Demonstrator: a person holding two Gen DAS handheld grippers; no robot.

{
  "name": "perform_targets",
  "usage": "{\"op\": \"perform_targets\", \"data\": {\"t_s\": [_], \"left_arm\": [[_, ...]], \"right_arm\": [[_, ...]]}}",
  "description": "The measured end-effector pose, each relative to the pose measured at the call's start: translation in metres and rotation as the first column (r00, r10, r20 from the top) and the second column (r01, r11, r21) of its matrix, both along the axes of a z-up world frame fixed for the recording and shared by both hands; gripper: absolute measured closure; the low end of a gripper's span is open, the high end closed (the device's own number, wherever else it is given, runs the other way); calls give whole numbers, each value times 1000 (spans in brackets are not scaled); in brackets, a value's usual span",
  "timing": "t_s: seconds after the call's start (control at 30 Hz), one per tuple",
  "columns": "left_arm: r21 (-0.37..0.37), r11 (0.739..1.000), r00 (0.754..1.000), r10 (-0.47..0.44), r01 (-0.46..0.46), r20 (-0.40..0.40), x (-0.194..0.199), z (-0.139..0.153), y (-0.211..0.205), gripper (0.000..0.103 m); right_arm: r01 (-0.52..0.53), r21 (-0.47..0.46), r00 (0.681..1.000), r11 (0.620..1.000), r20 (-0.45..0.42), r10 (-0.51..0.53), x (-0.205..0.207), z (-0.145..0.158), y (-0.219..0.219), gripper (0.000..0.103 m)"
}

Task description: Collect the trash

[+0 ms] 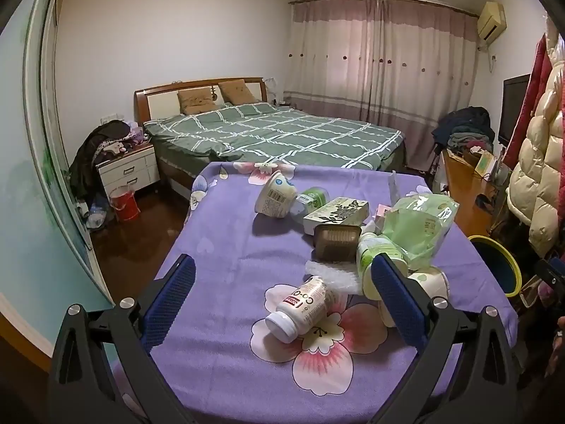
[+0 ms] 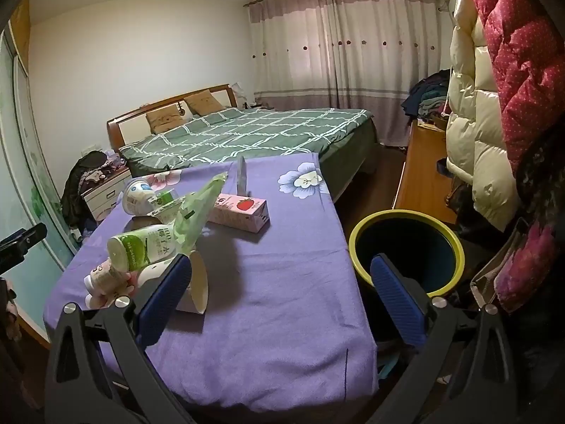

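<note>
Trash lies on a table with a purple flowered cloth [image 1: 226, 240]. My left gripper [image 1: 282, 293] is open above the cloth, with a white bottle [image 1: 300, 309] lying between its fingers. Beyond it lie a brown tray [image 1: 335, 243], a green-labelled bottle [image 1: 374, 251], a green plastic bag [image 1: 420, 226], a paper cup [image 1: 277, 196] and a patterned box [image 1: 335, 213]. My right gripper [image 2: 279, 296] is open and empty over the table's right edge [image 2: 353, 282]. A yellow-rimmed dark bin [image 2: 406, 247] stands on the floor right of the table. A pink strawberry carton [image 2: 243, 212] lies further back.
A bed with a green checked cover [image 1: 275, 134] stands behind the table. A nightstand [image 1: 127, 169] and a red bucket [image 1: 123, 203] are at the left. Puffy coats [image 2: 494, 106] hang at the right, beside a wooden desk [image 2: 420, 176].
</note>
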State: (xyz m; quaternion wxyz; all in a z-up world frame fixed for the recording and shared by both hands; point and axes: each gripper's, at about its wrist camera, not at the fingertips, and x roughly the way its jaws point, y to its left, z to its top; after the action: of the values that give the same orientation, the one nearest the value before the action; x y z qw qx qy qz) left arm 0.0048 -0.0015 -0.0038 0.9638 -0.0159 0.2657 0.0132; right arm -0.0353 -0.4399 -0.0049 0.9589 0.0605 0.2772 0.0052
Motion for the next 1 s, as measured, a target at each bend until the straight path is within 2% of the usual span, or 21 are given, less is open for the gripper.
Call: {"op": "perform_targets", "data": {"t_s": [1.0], "left_arm": [[12, 1000, 1000, -15, 15, 0, -1, 3, -4, 5]], "right_arm": [[21, 6, 1000, 1000, -15, -21, 6, -7, -6, 6]]}}
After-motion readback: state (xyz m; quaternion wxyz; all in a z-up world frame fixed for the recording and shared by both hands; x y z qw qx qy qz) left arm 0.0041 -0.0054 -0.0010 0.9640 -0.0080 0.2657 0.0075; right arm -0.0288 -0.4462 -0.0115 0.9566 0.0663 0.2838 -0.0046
